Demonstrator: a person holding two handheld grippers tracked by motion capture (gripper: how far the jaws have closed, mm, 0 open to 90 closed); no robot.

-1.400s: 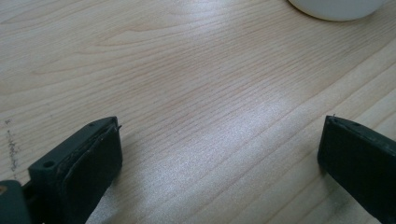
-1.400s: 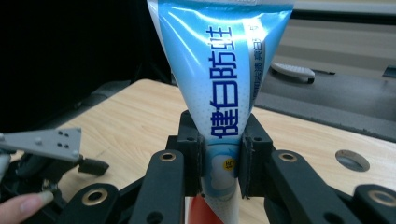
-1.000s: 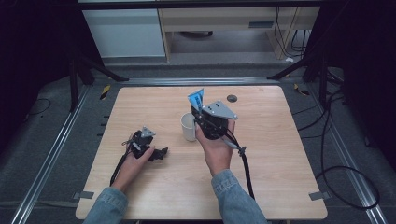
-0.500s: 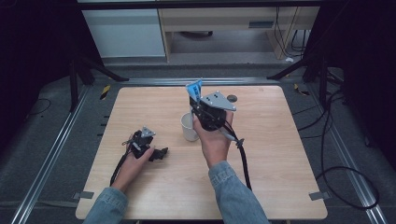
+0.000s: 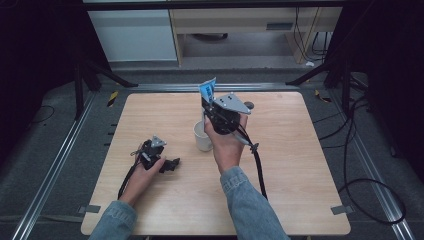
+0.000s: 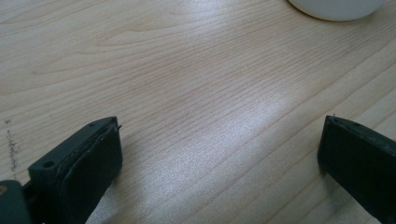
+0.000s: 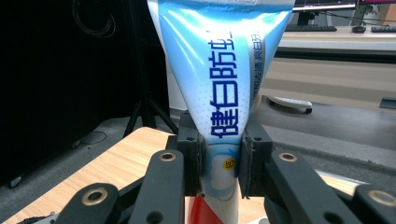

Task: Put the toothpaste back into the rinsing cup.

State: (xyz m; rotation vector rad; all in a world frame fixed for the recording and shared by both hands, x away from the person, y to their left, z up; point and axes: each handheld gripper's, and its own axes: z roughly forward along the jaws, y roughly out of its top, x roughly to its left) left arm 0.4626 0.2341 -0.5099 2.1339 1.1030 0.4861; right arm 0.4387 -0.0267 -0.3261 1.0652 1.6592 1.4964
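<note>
A blue-and-white toothpaste tube (image 5: 207, 89) stands upright, its flat end up, with my right gripper (image 5: 208, 103) shut on its lower part. In the right gripper view both pads press the tube (image 7: 219, 84) between the jaws of the right gripper (image 7: 219, 161). A white cup (image 5: 202, 137) stands on the wooden table (image 5: 300, 175) just below and in front of that gripper. To the left, my left gripper (image 5: 172, 164) lies on the table, open, with only bare wood between the jaws of the left gripper (image 6: 219, 154). The cup's base (image 6: 336, 7) shows at the top of that view.
A small dark round cap (image 5: 249, 105) lies on the table behind the right hand. The right gripper's cable (image 5: 260, 170) trails along the table toward the front edge. Dark stands and cables surround the table on the floor.
The right hand has lifted the tube slightly and shifted it a little left, closer over the cup. The left hand has stayed put.
</note>
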